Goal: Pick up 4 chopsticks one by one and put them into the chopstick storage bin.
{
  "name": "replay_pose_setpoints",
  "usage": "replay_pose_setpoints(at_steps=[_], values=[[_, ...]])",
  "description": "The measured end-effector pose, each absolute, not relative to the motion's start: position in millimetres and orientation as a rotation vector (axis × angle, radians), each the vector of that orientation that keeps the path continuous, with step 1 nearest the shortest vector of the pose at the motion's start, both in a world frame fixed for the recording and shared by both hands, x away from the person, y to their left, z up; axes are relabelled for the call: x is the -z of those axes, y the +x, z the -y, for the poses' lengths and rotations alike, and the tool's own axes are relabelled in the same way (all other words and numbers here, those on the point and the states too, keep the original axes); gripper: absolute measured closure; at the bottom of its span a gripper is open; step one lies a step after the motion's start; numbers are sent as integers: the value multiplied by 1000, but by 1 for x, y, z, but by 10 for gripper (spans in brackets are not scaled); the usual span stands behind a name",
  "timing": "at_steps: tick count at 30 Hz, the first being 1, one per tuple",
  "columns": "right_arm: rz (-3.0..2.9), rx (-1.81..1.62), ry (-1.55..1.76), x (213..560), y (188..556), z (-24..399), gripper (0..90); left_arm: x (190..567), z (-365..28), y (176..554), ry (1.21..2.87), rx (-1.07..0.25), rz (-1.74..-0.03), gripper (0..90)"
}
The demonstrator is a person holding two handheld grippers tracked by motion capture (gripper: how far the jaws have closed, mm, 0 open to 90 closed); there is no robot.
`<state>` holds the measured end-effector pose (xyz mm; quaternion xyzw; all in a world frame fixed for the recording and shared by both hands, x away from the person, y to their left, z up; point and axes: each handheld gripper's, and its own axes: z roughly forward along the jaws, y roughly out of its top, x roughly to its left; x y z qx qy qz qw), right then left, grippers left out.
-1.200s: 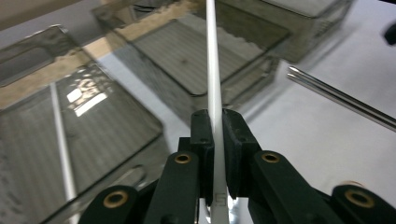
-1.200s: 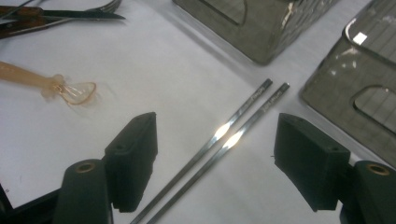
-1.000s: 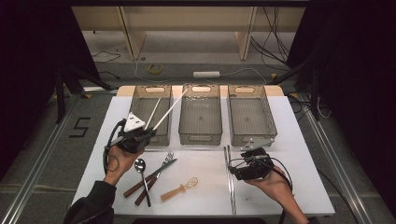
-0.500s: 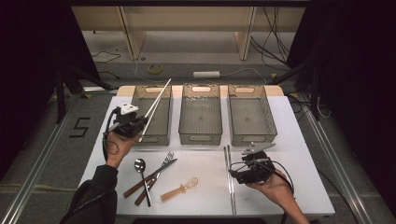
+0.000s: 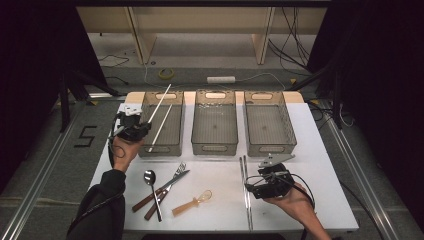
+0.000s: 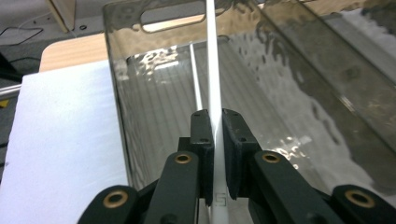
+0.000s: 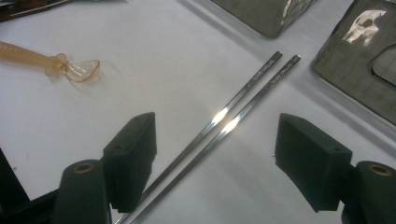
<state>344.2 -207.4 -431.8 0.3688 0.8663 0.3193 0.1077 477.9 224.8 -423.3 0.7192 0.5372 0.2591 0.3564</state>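
The white chopstick [image 6: 211, 60] is pinched between the closed jaws of the left gripper [image 5: 135, 131], its far end slanting up over the left bin [image 5: 145, 120], where a second white chopstick [image 5: 161, 127] already lies. To finish the step well, I judge the stick should be tipped lower and lined up with the bin's long side, brought down beside its mate, and let go only once its tip is inside the wall, so it cannot catch on the rim or tip out.

The right gripper [image 5: 272, 175] hovers with jaws spread wide and holding nothing, over 2 metal chopsticks [image 7: 224, 121] lying side by side on the white table [image 5: 325, 165]. The middle bin [image 5: 215, 145] and right bin [image 5: 267, 145] sit just beside the left one. Nearer the person lie a spoon [image 5: 151, 182], a fork [image 5: 172, 175], a knife [image 5: 165, 186] and an amber plastic spoon [image 7: 56, 63], all well apart from the left bin and not in the way.
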Motion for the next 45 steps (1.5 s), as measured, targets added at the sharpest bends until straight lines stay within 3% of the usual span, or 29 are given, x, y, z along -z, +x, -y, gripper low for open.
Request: replay_pose_setpoints(at_steps=[22,25,28,40,45], values=[[-2568,-960,1056,431,343,207,311,435,-232,487,1870,-645,-1481,813],[-2572,-957,1055,430,343,207,312,432,-229,487,1864,-648,-1496,676],[-2574,-955,1052,430,342,207,311,428,-227,485,1872,-652,-1477,645],[-2582,-862,1112,430,349,210,327,408,-218,461,1842,-537,-1363,317],[-2608,-790,1136,431,353,208,345,400,-209,445,1846,-520,-1307,253]])
